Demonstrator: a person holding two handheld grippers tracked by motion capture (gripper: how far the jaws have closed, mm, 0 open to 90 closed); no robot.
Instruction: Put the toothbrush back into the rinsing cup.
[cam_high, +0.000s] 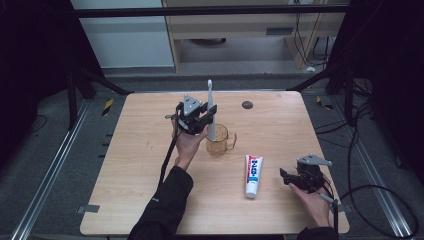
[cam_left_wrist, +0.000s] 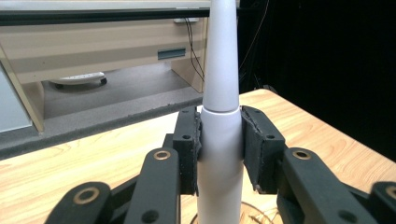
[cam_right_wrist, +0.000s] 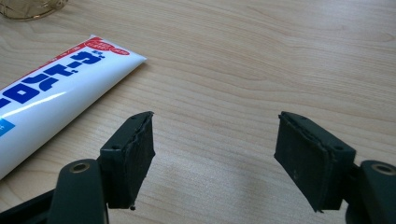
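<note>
A white electric toothbrush (cam_high: 210, 107) stands upright with its base down in a clear amber mug (cam_high: 220, 140) near the table's middle. My left gripper (cam_high: 200, 117) is shut on the toothbrush's handle; in the left gripper view both pads press the white handle (cam_left_wrist: 220, 140). A white toothpaste tube (cam_high: 253, 175) with red and blue print lies flat to the right of the mug, cap toward the front edge. My right gripper (cam_high: 287, 177) hovers low just right of the tube, open, with bare wood between its jaws (cam_right_wrist: 212, 154). The tube (cam_right_wrist: 51, 98) lies to its left.
The wooden table (cam_high: 150, 165) has a small dark round spot (cam_high: 247, 105) near its back edge. Black frame posts and cables flank the table's sides, with a cabinet on the floor behind.
</note>
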